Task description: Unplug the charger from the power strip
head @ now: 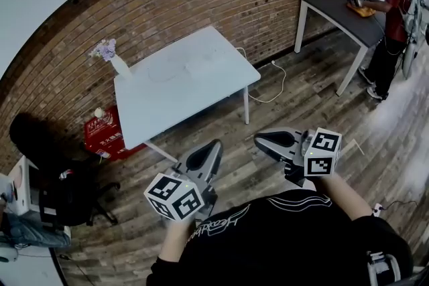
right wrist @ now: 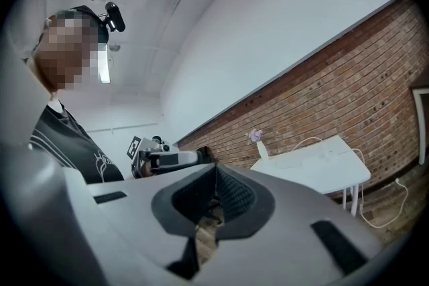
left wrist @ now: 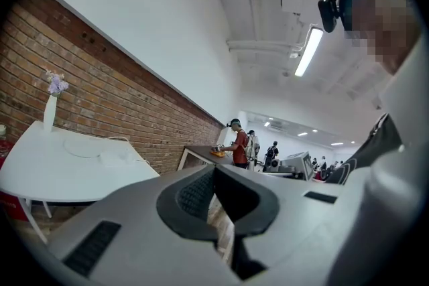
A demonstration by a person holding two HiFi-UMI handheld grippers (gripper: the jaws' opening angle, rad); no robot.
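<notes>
Both grippers hang in front of my chest above the wooden floor, well short of the white table (head: 154, 104). The left gripper (head: 214, 144) is shut with nothing in it, and so is the right gripper (head: 259, 138). On the tabletop lie a thin white cord and a pale flat block (left wrist: 110, 157), perhaps the power strip, too faint to make out. No charger can be made out. A white cable (head: 280, 80) runs from the table's far corner over the floor to the brick wall. In their own views the left gripper (left wrist: 214, 169) and right gripper (right wrist: 216, 167) show their jaws touching.
A white vase with purple flowers (head: 110, 58) stands on the table's far left corner. A red box (head: 107, 134) sits under the table and a black chair (head: 64, 194) at the left. At a dark table (head: 335, 7) at the back right stands a person (head: 395, 17).
</notes>
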